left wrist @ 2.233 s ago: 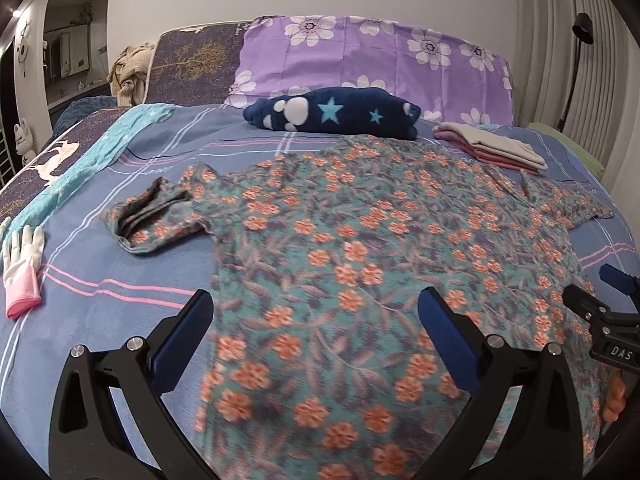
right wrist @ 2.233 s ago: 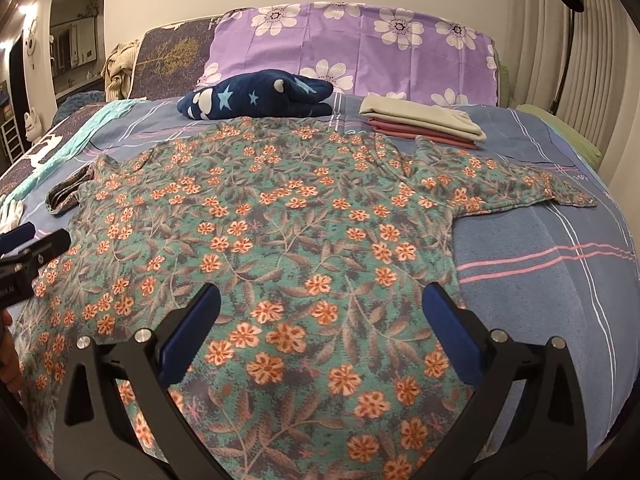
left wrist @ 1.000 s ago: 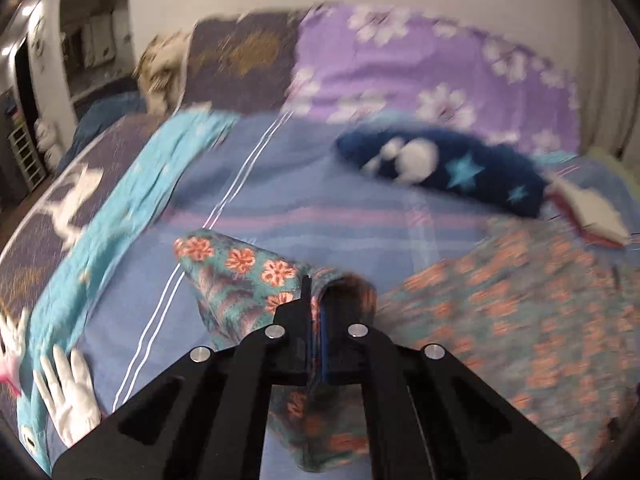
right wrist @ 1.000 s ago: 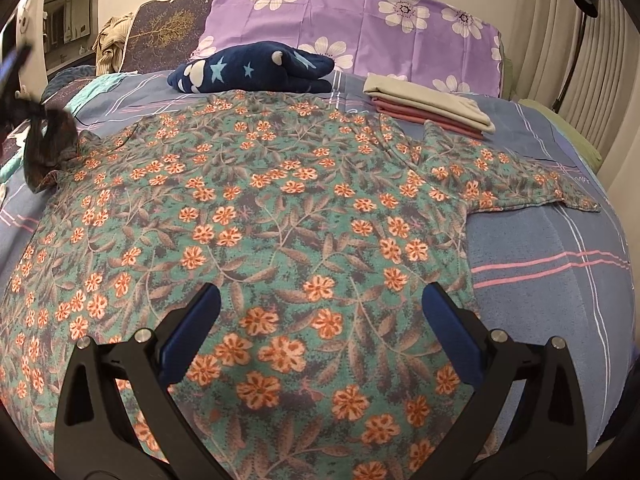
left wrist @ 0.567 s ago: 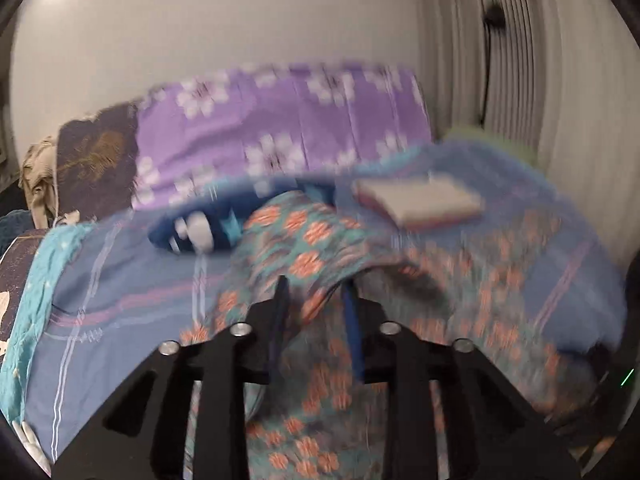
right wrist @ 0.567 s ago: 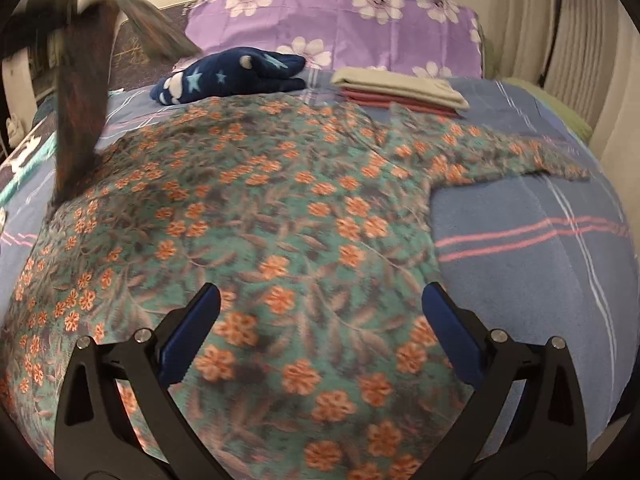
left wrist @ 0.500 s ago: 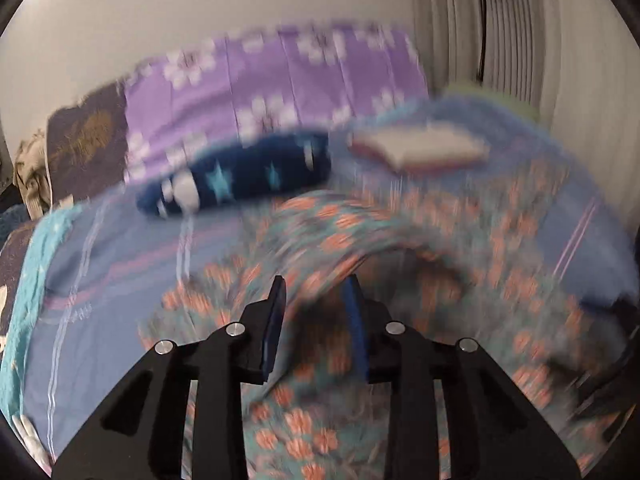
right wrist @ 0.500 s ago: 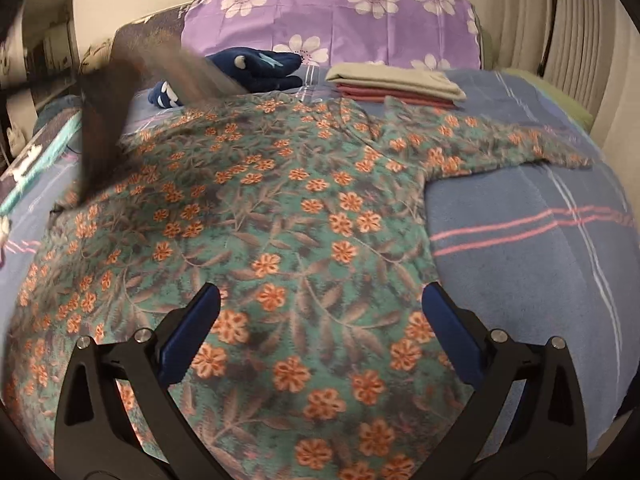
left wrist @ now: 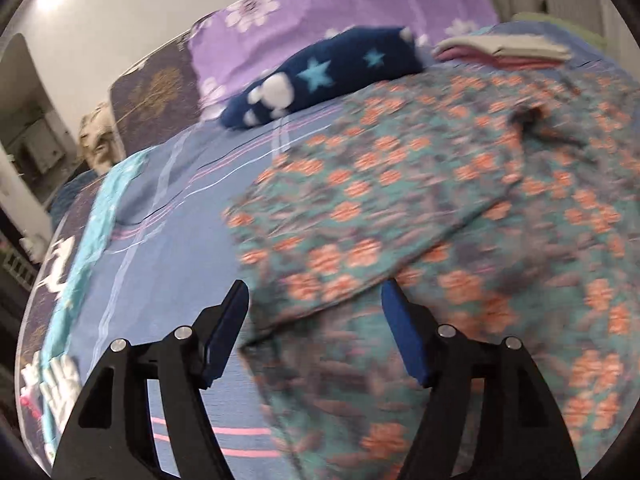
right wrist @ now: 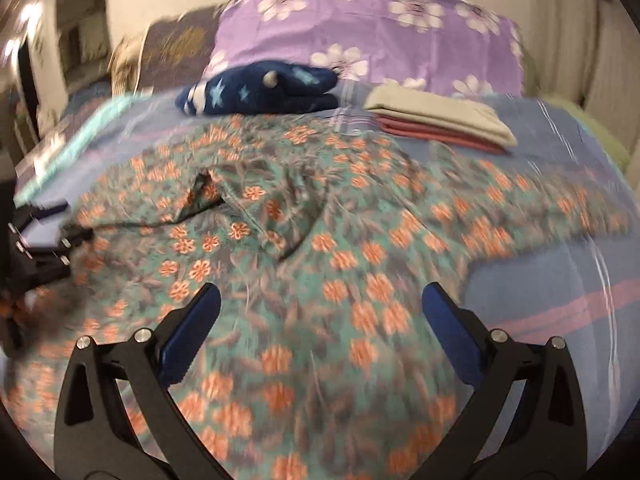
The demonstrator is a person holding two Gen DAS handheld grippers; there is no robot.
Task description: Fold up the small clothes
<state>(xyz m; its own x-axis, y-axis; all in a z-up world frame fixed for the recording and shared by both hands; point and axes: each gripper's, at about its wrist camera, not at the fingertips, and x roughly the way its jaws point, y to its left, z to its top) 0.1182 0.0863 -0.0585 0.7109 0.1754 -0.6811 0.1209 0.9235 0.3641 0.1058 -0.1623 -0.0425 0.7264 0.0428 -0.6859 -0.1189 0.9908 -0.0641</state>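
A teal shirt with orange flowers (left wrist: 460, 208) lies spread on the bed, also in the right wrist view (right wrist: 340, 264). Its left sleeve (right wrist: 236, 204) is folded in over the body, the cuff near the middle (left wrist: 532, 120). My left gripper (left wrist: 314, 304) is open and empty, low over the shirt's left edge; it shows at the left edge of the right wrist view (right wrist: 44, 224). My right gripper (right wrist: 320, 312) is open and empty above the shirt's lower part. The right sleeve (right wrist: 560, 208) lies stretched out to the right.
A navy star-patterned plush item (right wrist: 260, 88) and a stack of folded clothes (right wrist: 440, 120) lie at the head of the bed by a purple flowered pillow (right wrist: 368, 28). White gloves (left wrist: 52, 384) lie at the left on the blue striped blanket (left wrist: 168, 248).
My left gripper carried the left sleeve up and over onto the shirt's body, then opened and let it go and drew back left. The right gripper stayed open over the shirt.
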